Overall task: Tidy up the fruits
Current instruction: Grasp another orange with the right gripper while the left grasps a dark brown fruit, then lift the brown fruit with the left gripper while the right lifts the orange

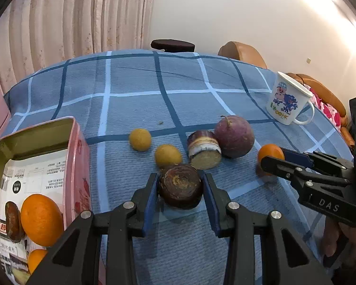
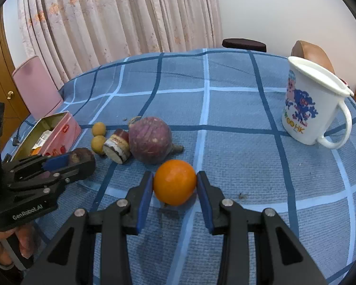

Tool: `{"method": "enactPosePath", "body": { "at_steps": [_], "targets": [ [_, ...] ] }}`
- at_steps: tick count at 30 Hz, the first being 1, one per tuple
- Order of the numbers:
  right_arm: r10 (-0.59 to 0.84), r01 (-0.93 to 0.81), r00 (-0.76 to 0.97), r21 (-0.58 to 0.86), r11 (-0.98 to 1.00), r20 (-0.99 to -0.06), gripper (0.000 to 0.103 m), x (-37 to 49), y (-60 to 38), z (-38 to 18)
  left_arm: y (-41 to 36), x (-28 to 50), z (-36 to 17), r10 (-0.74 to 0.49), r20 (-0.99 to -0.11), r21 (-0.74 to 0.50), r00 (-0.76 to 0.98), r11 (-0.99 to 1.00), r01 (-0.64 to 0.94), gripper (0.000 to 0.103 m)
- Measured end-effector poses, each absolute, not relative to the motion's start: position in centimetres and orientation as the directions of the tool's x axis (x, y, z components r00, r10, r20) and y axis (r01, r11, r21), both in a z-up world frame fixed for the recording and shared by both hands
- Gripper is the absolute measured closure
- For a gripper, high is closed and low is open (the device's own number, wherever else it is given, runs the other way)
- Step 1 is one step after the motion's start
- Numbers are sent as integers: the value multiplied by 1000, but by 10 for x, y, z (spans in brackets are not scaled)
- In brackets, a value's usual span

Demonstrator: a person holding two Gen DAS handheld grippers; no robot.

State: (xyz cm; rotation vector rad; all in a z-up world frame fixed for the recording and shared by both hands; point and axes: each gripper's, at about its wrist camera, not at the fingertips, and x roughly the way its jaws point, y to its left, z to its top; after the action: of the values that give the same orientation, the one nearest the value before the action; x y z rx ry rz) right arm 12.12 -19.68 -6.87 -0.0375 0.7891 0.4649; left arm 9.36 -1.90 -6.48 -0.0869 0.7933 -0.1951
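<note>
My left gripper [image 1: 180, 185] is shut on a dark brown round fruit [image 1: 180, 186], held just above the blue checked cloth; it also shows in the right wrist view [image 2: 79, 158]. My right gripper [image 2: 175, 182] is shut on an orange [image 2: 175, 182], low over the cloth; it also shows in the left wrist view [image 1: 270, 154]. On the cloth lie two small yellow fruits [image 1: 140, 139] [image 1: 168, 155], a cut purple piece [image 1: 203, 152] and a big purple round fruit [image 1: 234, 136]. A pink tin box [image 1: 77, 156] at left holds two oranges [image 1: 41, 219] and a brown fruit [image 1: 13, 222].
A white printed mug [image 2: 313, 104] stands at the right on the table [image 1: 154, 90]. Chairs ring the table: a pink one [image 2: 35, 87] at left, brown ones [image 1: 243, 52] at right. Curtains hang behind.
</note>
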Motion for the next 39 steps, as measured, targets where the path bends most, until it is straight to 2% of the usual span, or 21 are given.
{"method": "enactPosePath", "body": {
  "at_steps": [18,39],
  "targets": [
    [407,-466,656,82,881,-635,63,101,-185,-60,-20,71,-53,-200,-638,-133,744,980,150,64],
    [418,-471,768,14,882,-486,63,68,-188,-41,-15,44,-38,-134,-522,-101,843,990,95,64]
  ]
}}
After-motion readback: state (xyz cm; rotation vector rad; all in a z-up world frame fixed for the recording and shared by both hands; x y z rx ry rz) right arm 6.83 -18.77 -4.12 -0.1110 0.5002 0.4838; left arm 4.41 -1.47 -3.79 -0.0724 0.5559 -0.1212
